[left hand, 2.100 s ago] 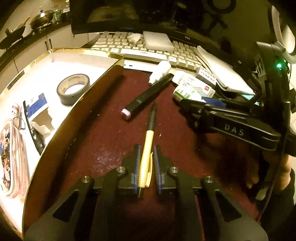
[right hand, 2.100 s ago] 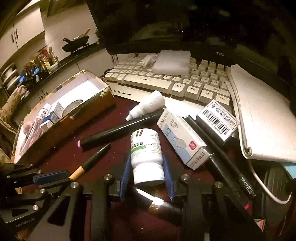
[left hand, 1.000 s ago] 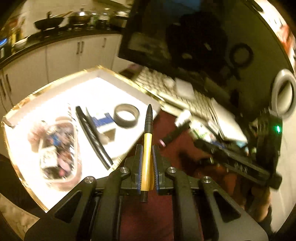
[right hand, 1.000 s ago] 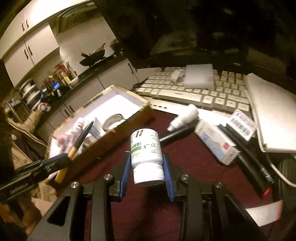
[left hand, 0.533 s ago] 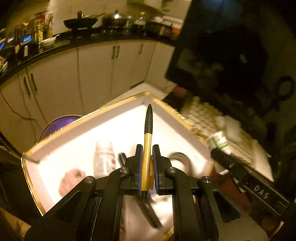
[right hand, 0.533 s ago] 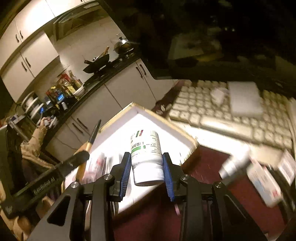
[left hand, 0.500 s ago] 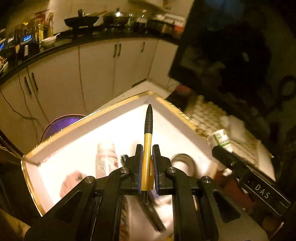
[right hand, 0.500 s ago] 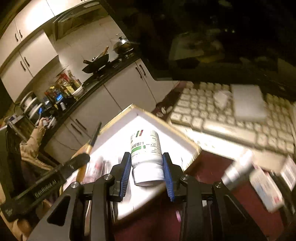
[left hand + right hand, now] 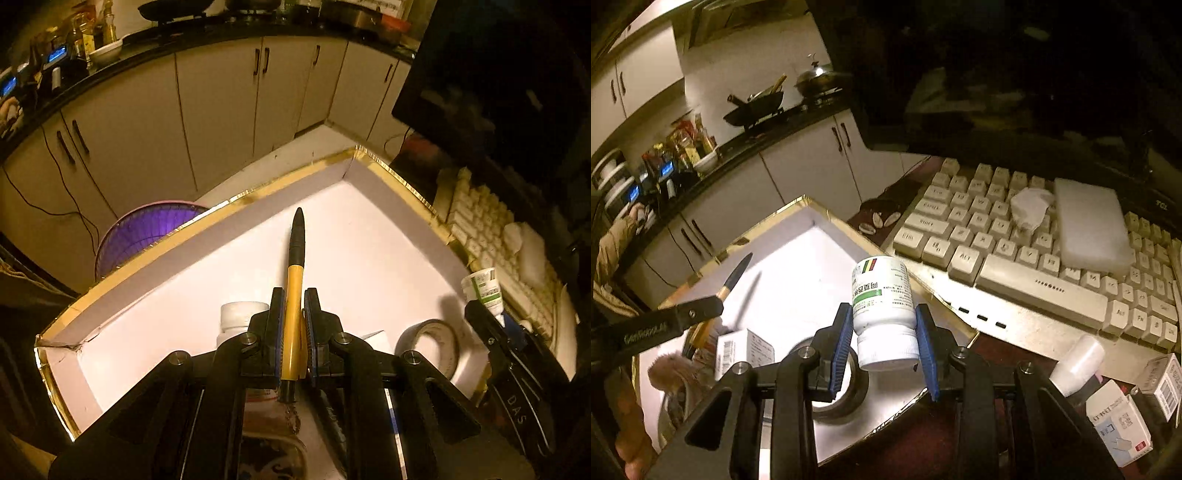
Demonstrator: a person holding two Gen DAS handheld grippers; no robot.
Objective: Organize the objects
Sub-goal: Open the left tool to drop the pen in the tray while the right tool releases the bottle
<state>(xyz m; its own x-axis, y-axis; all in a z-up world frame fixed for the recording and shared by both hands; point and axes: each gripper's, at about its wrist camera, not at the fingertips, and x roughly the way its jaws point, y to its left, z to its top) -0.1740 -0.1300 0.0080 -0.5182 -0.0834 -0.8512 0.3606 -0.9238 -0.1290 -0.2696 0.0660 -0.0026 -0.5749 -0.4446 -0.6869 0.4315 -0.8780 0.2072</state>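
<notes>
My left gripper (image 9: 294, 314) is shut on a yellow pen with a black tip (image 9: 295, 273), which it holds over the white floor of a gold-rimmed box (image 9: 373, 266). My right gripper (image 9: 884, 325) is shut on a white medicine bottle with a green label (image 9: 882, 299), cap toward the camera, above the box's near right rim (image 9: 945, 299). The right wrist view shows the left gripper (image 9: 701, 308) and the pen (image 9: 737, 275) over the box. The left wrist view shows the bottle (image 9: 484, 286) at the box's right side.
Inside the box lie a tape roll (image 9: 428, 341), a white-capped bottle (image 9: 240, 314), a small carton (image 9: 744, 350) and a packet. A keyboard (image 9: 1034, 266) with a white block (image 9: 1089, 229) sits right of the box. Cartons (image 9: 1119, 424) and a small white bottle (image 9: 1076, 362) lie on the dark red table.
Both grippers have swung left from the table to over the box, each keeping its object. The left one has tilted further down toward the box floor.
</notes>
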